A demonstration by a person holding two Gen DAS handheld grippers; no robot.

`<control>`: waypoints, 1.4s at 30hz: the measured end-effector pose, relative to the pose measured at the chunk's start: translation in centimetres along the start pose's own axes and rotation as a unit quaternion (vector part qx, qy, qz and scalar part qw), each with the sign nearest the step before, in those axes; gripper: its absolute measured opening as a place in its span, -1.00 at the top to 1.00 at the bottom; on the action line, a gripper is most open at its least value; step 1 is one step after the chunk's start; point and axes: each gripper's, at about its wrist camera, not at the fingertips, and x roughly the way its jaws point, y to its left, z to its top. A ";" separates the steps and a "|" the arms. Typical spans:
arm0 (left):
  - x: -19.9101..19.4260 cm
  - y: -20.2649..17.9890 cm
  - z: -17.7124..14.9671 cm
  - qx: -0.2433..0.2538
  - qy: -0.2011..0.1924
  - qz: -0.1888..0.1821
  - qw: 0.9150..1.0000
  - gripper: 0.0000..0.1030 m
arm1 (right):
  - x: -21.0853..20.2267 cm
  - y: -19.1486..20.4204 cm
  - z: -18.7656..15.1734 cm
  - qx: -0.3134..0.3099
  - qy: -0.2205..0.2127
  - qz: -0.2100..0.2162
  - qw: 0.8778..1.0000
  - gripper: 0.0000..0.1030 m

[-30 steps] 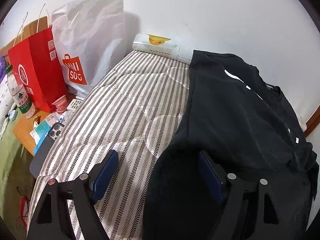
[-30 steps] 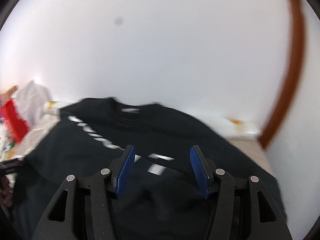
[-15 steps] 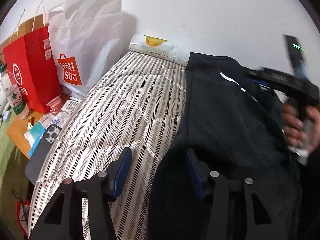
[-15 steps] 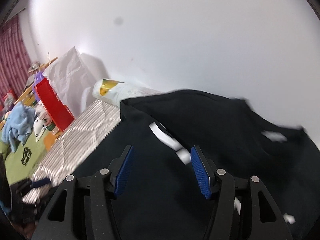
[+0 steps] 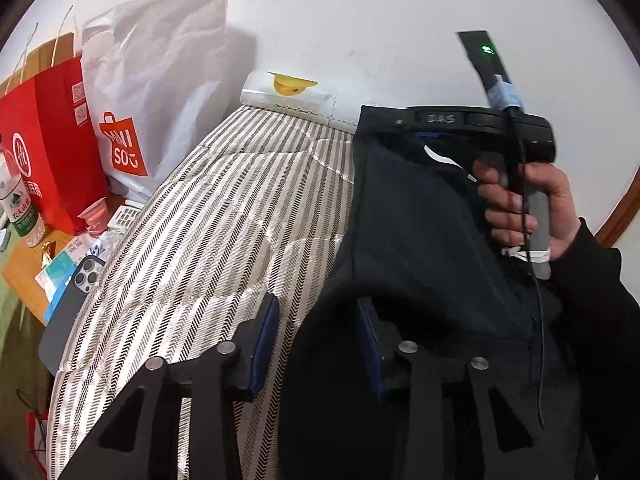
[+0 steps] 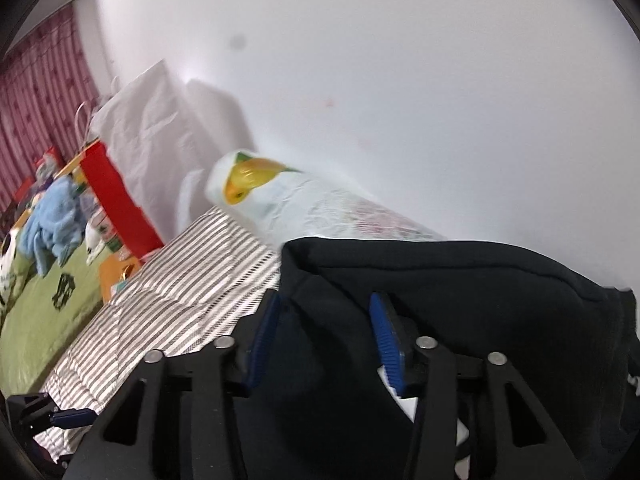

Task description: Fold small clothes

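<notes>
Mid side-fold: black shirt (image 5: 416, 216) on striped bed (image 5: 224, 216), left claw (image 5: 318, 344) and right claw (image 6: 324, 340) both spread, ungripped; next, clamp the edge, carry it across.

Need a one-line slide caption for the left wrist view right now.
Open left hand-held gripper straddling the black garment edge on the striped mattress; right hand holding the other device.

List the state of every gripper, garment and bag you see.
left gripper: open, straddling the garment's edge
right gripper: open, over the garment
black garment: folded over, lying on the striped bed
white bag: upright against the wall
red bag: upright
phone: lying camera side up
</notes>
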 end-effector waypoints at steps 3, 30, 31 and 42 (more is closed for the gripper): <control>0.0 -0.1 0.0 0.000 0.000 -0.005 1.000 0.47 | 1.1 1.0 0.3 -0.025 0.006 -0.016 1.000 0.40; -1.4 1.5 0.0 -0.054 -0.013 0.004 0.998 -0.18 | -11.4 -1.9 -4.1 0.054 -0.024 -0.101 0.993 -0.02; -1.4 1.1 0.0 -0.050 -0.015 0.001 0.999 -0.18 | -13.8 -2.4 -5.8 0.050 -0.022 -0.127 0.990 -0.06; -2.2 -2.7 -0.5 0.003 -0.027 -0.017 0.999 -0.18 | -30.0 -9.4 -25.3 0.197 -0.015 -0.284 0.938 -0.31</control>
